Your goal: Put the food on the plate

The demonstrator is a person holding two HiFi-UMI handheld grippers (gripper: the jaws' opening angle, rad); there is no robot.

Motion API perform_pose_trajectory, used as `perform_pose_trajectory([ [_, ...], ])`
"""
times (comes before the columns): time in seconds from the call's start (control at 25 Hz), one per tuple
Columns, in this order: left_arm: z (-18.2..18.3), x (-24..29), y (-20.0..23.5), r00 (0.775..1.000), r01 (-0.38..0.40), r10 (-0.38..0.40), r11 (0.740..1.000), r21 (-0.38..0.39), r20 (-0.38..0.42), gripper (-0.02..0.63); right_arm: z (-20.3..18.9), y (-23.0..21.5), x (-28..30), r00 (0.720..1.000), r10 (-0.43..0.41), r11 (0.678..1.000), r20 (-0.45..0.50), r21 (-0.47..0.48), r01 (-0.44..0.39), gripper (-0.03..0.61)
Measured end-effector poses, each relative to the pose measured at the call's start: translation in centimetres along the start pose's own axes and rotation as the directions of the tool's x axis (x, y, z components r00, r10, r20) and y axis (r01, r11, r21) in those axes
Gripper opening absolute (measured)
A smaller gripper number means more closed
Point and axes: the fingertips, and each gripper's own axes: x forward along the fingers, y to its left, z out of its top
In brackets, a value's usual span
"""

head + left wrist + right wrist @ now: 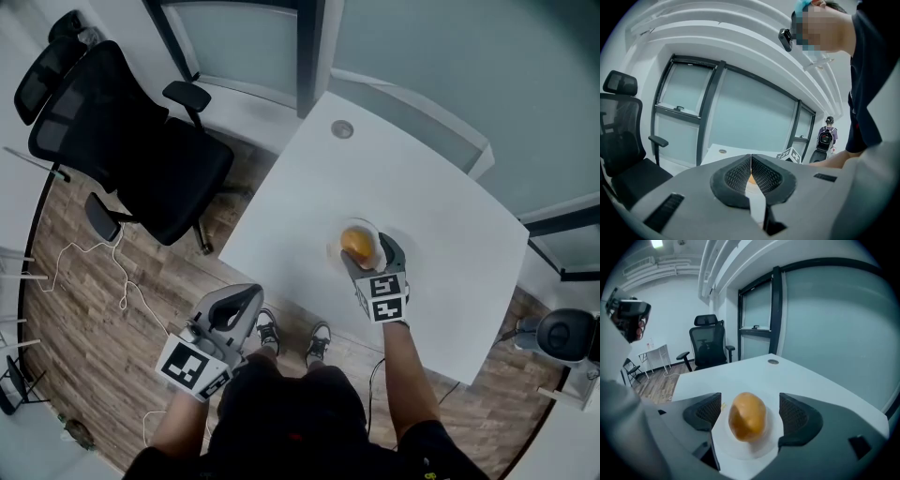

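Observation:
A golden-brown roll [358,243] lies on a small white plate [335,251] near the front of the white table [441,216]. My right gripper [369,253] is open around it, one finger on each side of the roll [747,416] with a gap on both sides; the plate [740,448] shows below. My left gripper [246,298] is held off the table's front-left edge, above the floor. Its jaws [751,169] are shut with nothing between them.
A black office chair [122,141] stands left of the table over the wooden floor. A round cable grommet [342,129] sits at the table's far corner. Glass walls run behind. Another chair [567,335] is at the right. A person with a backpack [827,137] stands far off.

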Motion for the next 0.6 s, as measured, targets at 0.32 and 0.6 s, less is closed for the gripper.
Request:
perform_pose_trajectory([
  [0.32, 3.6, -0.7, -3.5, 0.997, 0.05, -0.054, 0.996, 0.071, 0.061, 0.023, 7.9, 0.9, -11.3, 0.955, 0.046, 0.999, 0.292, -0.008, -0.046, 0.368],
  [0.6, 7.2, -1.8, -7.0, 0.986, 0.082, -0.099, 0.988, 0.13, 0.135, 0.023, 13.6, 1.9, -21.2, 0.879, 0.012, 0.998, 0.477, -0.064, 0.02, 0.159],
])
